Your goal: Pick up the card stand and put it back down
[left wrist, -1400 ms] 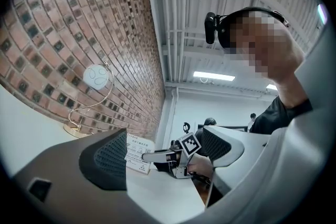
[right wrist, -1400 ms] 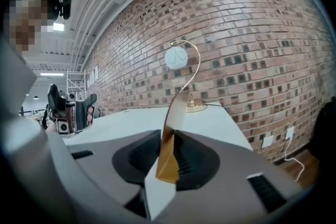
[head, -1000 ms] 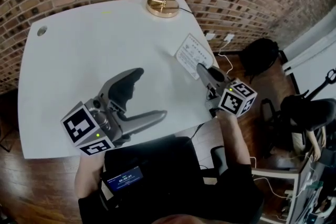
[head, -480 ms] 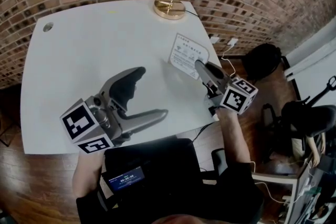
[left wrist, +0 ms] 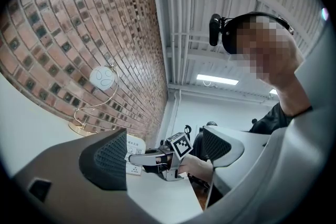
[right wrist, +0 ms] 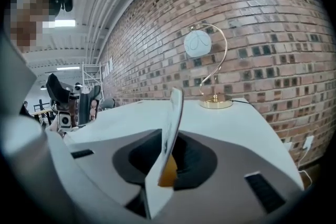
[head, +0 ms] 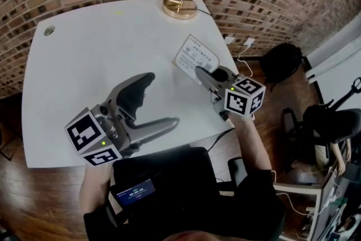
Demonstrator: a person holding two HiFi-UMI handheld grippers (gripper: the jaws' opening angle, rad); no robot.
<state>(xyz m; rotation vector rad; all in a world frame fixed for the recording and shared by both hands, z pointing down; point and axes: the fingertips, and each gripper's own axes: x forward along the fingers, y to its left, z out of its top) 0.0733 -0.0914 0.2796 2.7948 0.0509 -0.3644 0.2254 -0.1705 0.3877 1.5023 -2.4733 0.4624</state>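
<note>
The card stand [head: 194, 57] is a white printed card standing near the right edge of the white table [head: 96, 53]. My right gripper [head: 201, 73] reaches to it from the right. Its jaws are opening, with the card's lower part between them. In the right gripper view the card stand [right wrist: 171, 128] shows edge-on and upright between the dark pads [right wrist: 197, 157], with a gap on each side. The left gripper [head: 163, 100] hangs wide open over the table's front, holding nothing. From the left gripper view, the card stand [left wrist: 134, 150] shows small beyond the open jaws.
A gold lamp [head: 179, 7] with a curved stem stands at the table's far edge, behind the card. A cable hole [head: 49, 30] lies at the far left corner. Plugs and cables [head: 237, 40] hang off the right edge, and a black bag [head: 280, 62] sits on the floor.
The right gripper has swung left with the card stand, a little farther in from the table's right edge. The left gripper has stayed put.
</note>
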